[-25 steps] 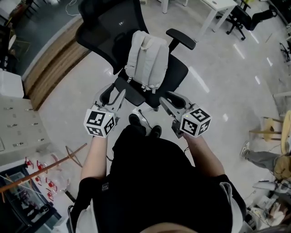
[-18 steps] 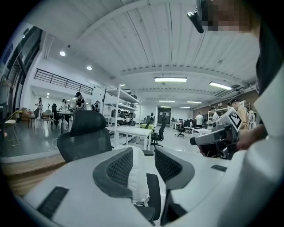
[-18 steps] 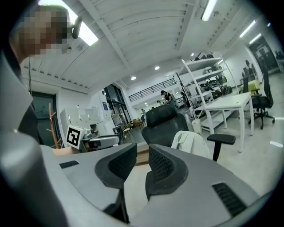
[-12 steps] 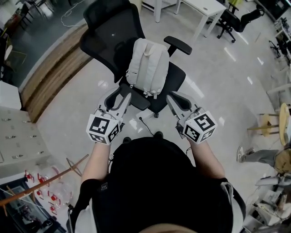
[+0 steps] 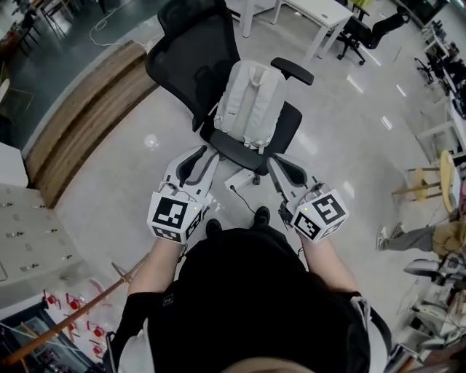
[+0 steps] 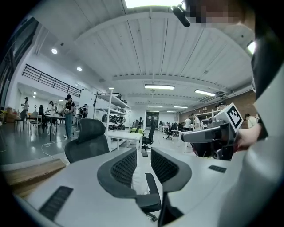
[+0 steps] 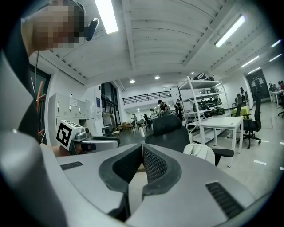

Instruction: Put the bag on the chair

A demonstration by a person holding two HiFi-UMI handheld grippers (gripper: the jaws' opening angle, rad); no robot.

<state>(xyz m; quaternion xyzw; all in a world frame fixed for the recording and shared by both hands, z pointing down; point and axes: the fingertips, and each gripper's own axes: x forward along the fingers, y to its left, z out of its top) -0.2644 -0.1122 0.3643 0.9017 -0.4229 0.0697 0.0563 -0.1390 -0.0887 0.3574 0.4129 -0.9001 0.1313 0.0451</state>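
A white backpack (image 5: 251, 105) stands upright on the seat of a black mesh office chair (image 5: 251, 146), leaning toward its backrest (image 5: 196, 58). Both grippers hover over the floor in front of the chair, apart from the bag. My left gripper (image 5: 202, 159) has its jaws closing, a narrow gap still between them and nothing in it. Through that gap I see the bag (image 6: 140, 177); the left gripper (image 6: 143, 155) points at it. My right gripper (image 5: 285, 171) is shut and empty. In the right gripper view the jaws (image 7: 142, 148) meet, with the bag (image 7: 199, 153) beyond at right.
White tables (image 5: 320, 14) and other office chairs (image 5: 364, 25) stand behind the chair. A wooden step (image 5: 80, 109) runs along the left, with white lockers (image 5: 22, 248) nearer. A stool (image 5: 437, 182) and a person's legs (image 5: 415, 237) are at the right.
Both grippers have drawn back a little from the chair, which now sits farther up in the head view. The right jaws have come together and the left jaws have narrowed.
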